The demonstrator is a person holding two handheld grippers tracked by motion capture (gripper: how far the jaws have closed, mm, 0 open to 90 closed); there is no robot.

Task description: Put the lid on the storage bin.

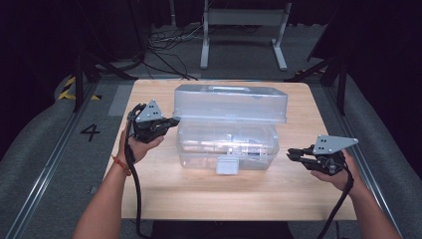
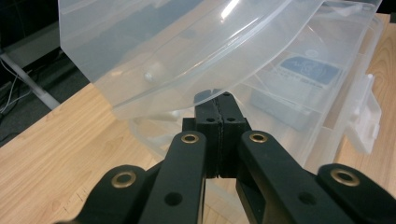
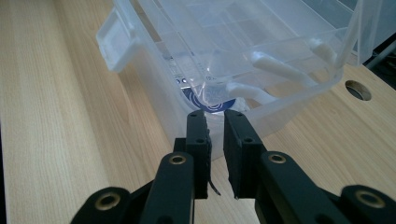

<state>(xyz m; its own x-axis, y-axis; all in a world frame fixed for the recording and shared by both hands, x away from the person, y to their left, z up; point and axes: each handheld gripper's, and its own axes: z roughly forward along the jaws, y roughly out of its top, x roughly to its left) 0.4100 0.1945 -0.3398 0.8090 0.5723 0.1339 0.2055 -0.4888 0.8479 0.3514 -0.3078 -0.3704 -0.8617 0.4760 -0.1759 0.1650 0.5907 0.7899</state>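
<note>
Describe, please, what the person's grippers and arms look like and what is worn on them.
Both grippers, left and right, are black, each topped by a grey three-cornered plate and trailing a black cable. Their flat black jaws sit on arms with brass-coloured rivets. The forearms are bare of sleeves; the left wrist wears an orange band.

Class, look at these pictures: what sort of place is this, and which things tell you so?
Probably a recording lab: a light wooden table among black curtains, loose cables on the grey floor, and hand-held black grippers working a clear plastic storage box.
</note>
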